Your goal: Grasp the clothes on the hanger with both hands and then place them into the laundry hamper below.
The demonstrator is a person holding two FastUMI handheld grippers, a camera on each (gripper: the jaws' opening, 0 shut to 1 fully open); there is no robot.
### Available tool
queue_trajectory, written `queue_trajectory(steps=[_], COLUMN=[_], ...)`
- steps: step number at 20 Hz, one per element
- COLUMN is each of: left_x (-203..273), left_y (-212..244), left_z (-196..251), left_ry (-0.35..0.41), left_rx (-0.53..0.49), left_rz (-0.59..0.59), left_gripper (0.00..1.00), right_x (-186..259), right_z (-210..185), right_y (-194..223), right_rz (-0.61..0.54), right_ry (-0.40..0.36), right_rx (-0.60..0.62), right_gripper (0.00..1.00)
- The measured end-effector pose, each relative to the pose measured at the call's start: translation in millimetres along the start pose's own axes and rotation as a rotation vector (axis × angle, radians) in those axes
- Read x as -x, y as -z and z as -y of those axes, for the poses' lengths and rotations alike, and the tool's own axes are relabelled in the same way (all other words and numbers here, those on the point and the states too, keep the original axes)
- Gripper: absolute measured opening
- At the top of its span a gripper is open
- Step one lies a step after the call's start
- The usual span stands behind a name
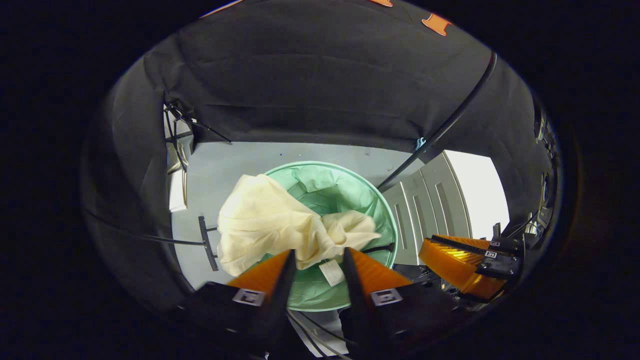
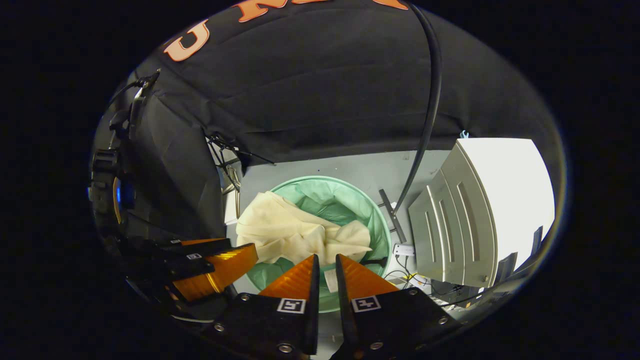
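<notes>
Below, on grey floor [image 1: 225,170], cream clothes [image 1: 265,225] hide part of the hamper [image 1: 385,210] rim; both grippers' fingers spread, empty.

You find no legible text here: the white tag [image 1: 331,272] on the cream garment [image 1: 265,220] is too small for you to read.

Black cloth wall [image 1: 320,85]: draped and creased, enclosing the booth at back and sides. Floor [image 1: 225,165]: pale grey, smooth, evenly lit. Grey cabinet [image 2: 452,225]: ribbed side panels, bright white top, standing on the floor by the wall. Black cable [image 2: 430,100]: hanging down across the cloth to the floor. Loose thin wires [image 2: 415,280]: lying at the cabinet's foot.
</notes>
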State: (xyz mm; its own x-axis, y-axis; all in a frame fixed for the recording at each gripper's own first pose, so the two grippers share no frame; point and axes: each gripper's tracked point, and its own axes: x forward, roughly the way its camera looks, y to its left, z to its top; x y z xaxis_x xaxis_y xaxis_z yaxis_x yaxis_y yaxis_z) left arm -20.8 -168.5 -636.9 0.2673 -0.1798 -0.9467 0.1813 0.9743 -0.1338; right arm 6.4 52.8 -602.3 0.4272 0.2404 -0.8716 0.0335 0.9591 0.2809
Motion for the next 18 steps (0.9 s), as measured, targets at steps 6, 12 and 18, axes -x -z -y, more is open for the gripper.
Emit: queue_trajectory(steps=[6, 12, 18], left_x=[41, 102, 178], left_y=[-13, -35, -65], left_z=[-7, -18, -52], left_ry=[-0.009, -0.031, -0.104], left_rx=[0.009, 0.022, 0.032], left_rz=[0.074, 0.183, 0.325], left_gripper=[0.96, 0.98, 1.00], right_x=[33, 86, 162], right_z=[-18, -29, -46], right_y=[-16, -45, -103], right_rz=[0.056, 0.138, 0.291], right_ry=[-0.004, 0.014, 0.022], right_rx=[0.012, 0.017, 0.028], right_gripper=[0.53, 0.94, 0.94])
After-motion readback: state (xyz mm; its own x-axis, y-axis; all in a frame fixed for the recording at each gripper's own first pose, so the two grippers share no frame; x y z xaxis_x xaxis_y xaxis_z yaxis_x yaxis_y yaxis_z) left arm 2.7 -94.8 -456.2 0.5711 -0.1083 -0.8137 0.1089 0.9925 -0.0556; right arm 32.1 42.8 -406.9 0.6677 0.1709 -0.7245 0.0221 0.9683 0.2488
